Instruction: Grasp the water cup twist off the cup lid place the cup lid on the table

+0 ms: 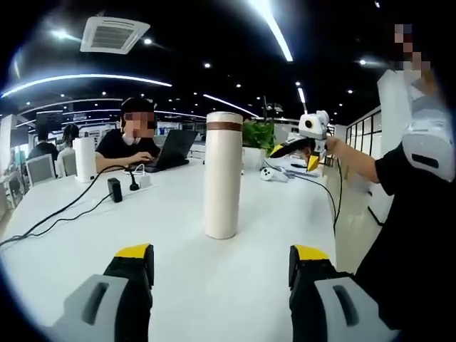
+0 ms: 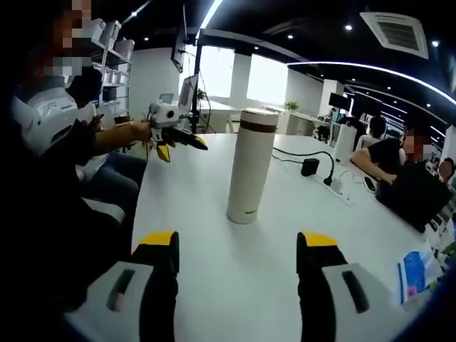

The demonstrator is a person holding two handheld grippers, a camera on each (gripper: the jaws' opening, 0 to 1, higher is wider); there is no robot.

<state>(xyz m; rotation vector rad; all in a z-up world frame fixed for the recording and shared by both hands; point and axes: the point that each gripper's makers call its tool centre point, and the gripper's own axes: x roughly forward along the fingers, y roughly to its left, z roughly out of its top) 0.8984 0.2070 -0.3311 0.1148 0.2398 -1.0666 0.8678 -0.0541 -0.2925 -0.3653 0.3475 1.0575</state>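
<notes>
Your water cup is a tall cream-white cylinder with a brown band just under its cup lid, and it stands upright on the white table. The lid sits on top of the cup. In the left gripper view your left gripper has its yellow-tipped jaws wide apart and holds nothing; the cup stands ahead, between them, not touching. In the right gripper view your right gripper is also spread apart and empty, with the cup ahead of it.

Capped water cup upright on table, beyond open jaws.
</notes>
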